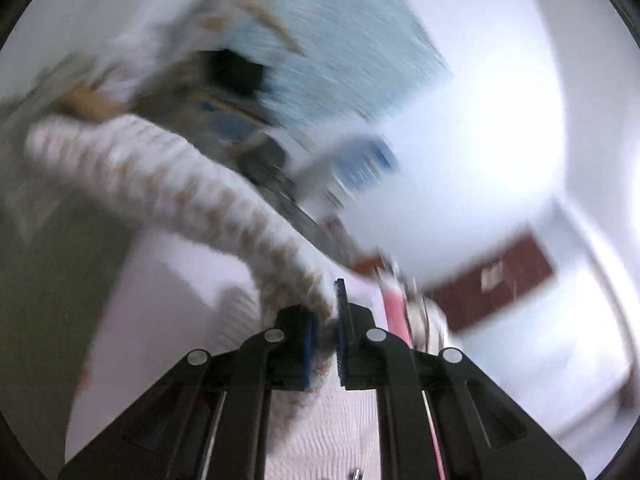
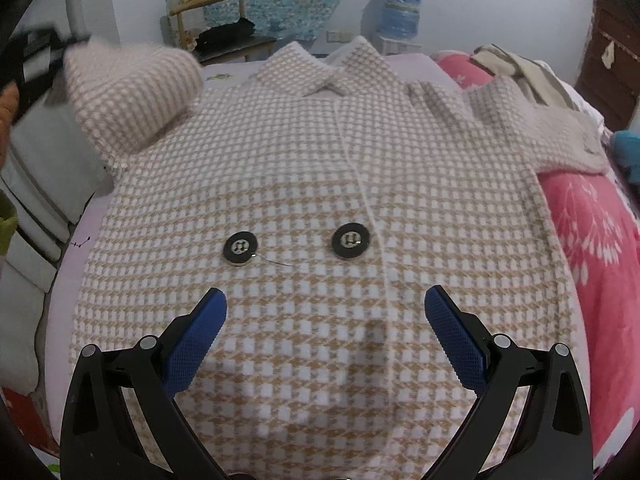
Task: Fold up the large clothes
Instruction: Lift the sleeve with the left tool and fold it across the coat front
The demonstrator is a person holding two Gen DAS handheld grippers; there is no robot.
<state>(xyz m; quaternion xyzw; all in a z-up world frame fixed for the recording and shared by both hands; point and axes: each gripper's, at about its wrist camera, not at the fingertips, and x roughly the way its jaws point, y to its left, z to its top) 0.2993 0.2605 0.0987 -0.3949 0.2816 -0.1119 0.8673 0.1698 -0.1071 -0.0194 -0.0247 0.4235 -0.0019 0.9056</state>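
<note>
Early stage: your left gripper (image 1: 326,320) lifts a clamped sleeve (image 1: 168,184), right gripper (image 2: 326,312) hovers released above the flat coat (image 2: 304,168); body unfolded.

Legible text, labels, brands, numbers, signs: none that I can read in either wrist view. The left wrist view is motion-blurred throughout. The pale patch on the dark red panel (image 1: 493,276) there is too smeared for me to make out.
</note>
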